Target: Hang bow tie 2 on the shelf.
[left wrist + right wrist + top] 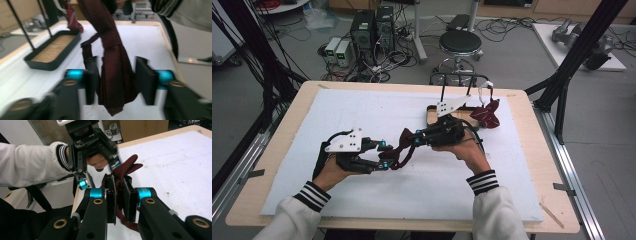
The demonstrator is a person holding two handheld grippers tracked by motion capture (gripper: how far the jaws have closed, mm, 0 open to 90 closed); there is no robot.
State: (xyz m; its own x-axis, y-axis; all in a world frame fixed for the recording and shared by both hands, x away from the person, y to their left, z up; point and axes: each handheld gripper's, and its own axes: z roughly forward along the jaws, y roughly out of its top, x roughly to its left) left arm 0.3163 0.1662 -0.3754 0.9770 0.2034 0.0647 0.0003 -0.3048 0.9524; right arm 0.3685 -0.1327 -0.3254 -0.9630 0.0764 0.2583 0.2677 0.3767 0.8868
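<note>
Maroon cloth, a soft, light tie (pixel 398 152) hangs limp between the 2 grippers above the white table cover (pixel 362 115). The right gripper (pixel 119 195) clamps it firmly; the left gripper (pixel 117 80) stands open around its folded end. Pinching a bunched fold likely holds best.

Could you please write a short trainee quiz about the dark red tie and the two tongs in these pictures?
1. True or false: the right tongs are clamped on the dark red tie.
2. What hangs between the jaws of the left tongs?
A. a cable
B. the dark red tie
C. nothing
3. On what does the black tray with the wooden floor stand?

Key
1. True: the pads pinch the cloth.
2. B; the jaws stand apart, with a gap on one side of the tie.
3. On the white mat that covers the table; a second tie hangs on the stand at the tray.
</note>
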